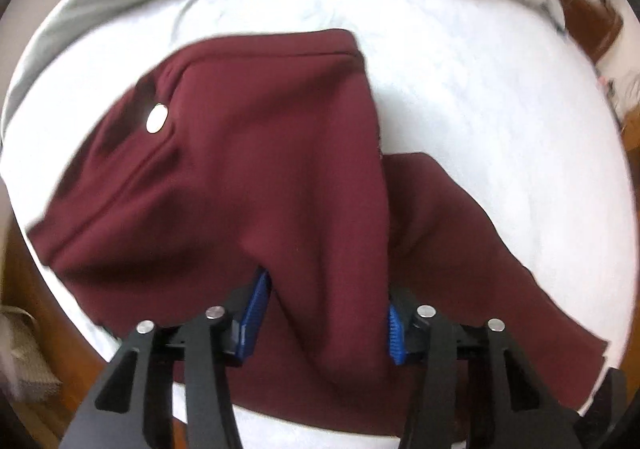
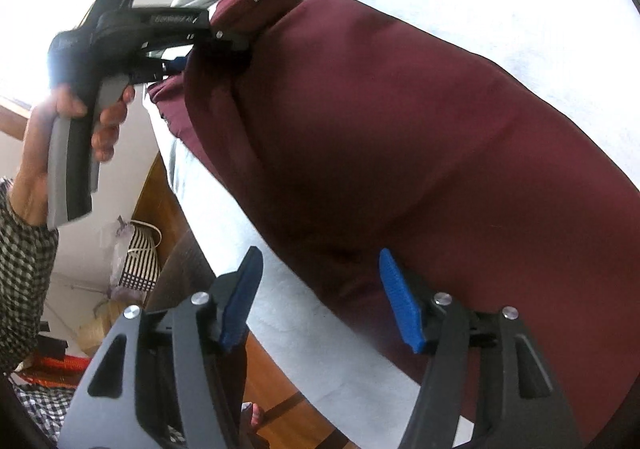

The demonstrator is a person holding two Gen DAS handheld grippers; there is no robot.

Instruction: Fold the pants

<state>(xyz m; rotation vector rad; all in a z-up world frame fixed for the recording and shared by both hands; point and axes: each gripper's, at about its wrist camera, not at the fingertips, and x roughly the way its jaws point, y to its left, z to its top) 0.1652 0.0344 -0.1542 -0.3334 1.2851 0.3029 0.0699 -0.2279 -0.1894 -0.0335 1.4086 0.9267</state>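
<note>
On the white bed (image 1: 480, 97), the maroon pants (image 1: 248, 169) lie lengthwise away from the right gripper (image 2: 320, 301), which hangs open at their near edge. Left gripper (image 1: 324, 313) looks spread around a raised fold, so it's nearer

Black grippers (image 2: 320, 301), blue pads (image 2: 400, 301), checked sleeve (image 2: 24, 269).
</note>
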